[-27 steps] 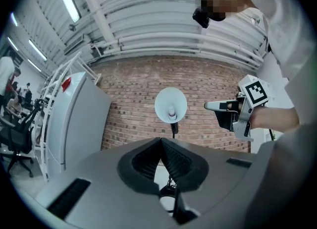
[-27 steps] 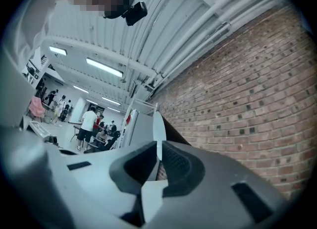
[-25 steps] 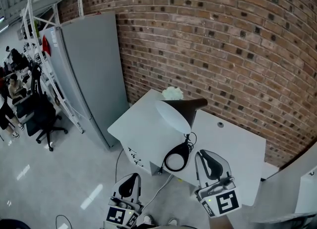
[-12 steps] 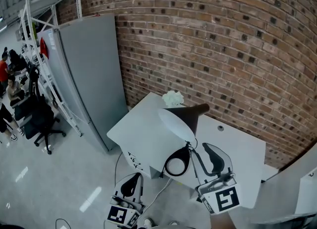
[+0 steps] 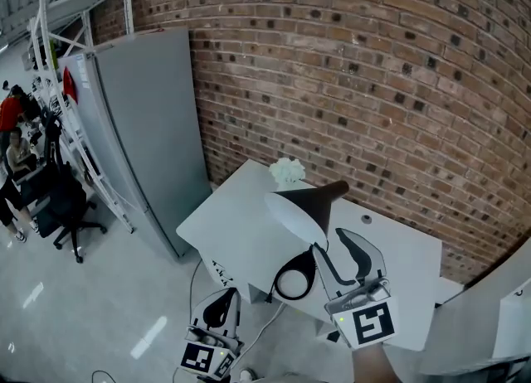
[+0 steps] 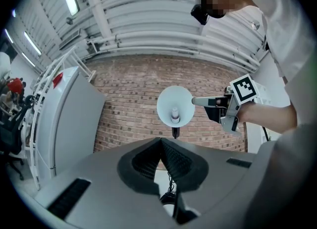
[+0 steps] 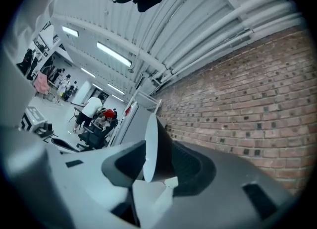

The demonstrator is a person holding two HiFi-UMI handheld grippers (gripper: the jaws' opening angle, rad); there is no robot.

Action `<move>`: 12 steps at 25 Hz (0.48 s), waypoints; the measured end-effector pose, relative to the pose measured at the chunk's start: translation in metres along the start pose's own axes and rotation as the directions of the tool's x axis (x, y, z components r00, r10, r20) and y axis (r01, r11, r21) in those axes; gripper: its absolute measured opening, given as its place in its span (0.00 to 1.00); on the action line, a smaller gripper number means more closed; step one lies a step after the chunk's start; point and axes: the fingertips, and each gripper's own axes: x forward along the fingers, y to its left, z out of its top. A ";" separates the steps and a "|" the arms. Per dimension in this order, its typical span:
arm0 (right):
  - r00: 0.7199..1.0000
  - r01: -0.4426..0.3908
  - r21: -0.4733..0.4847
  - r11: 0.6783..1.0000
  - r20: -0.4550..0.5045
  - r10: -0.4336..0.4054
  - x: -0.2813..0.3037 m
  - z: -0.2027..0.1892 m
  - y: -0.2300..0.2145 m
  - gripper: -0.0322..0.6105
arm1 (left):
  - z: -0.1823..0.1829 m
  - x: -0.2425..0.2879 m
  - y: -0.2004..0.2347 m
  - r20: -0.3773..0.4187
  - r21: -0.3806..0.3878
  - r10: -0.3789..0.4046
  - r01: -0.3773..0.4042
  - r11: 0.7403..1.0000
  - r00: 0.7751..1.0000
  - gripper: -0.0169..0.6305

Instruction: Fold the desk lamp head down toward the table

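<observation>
The desk lamp stands at the near edge of the white table [image 5: 406, 249]. Its black cone head [image 5: 309, 204], white inside, tilts up to the left, above the ring base [image 5: 294, 277]. My right gripper [image 5: 330, 242] is just below and right of the head; its jaws have just been opening. In the right gripper view the shade's rim [image 7: 151, 146] stands edge-on between the right gripper's [image 7: 159, 157] open jaws, which are not pressing on it. Low at the left, my left gripper [image 5: 219, 307] is off the table. Facing the lamp head [image 6: 175, 106], the left gripper [image 6: 161, 143] is shut and empty.
A tall grey cabinet [image 5: 145, 124] stands left of the table against the brick wall [image 5: 373, 83]. A white fluffy thing [image 5: 287, 171] sits at the table's far corner. The lamp's cable [image 5: 264, 317] hangs off the near edge. An office chair [image 5: 65, 207] and people are far left.
My right gripper has opened from shut and moved up and forward to the lamp head. The left gripper has barely shifted. The lamp has stayed put.
</observation>
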 end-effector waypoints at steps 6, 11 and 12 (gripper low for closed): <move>1.000 -0.020 -0.107 0.994 -0.026 0.017 0.019 0.004 -0.001 0.30 | 0.005 0.016 -0.005 -0.008 0.004 -0.031 0.031 0.999 0.999 0.04; 0.999 -0.034 -0.263 0.964 -0.037 0.025 0.032 0.012 -0.006 0.32 | 0.008 0.026 -0.016 -0.006 0.009 -0.072 0.072 0.997 0.997 0.04; 0.998 -0.047 -0.291 0.956 -0.043 0.036 0.035 0.013 -0.004 0.33 | 0.007 0.028 -0.018 -0.005 0.009 -0.077 0.077 0.997 0.997 0.04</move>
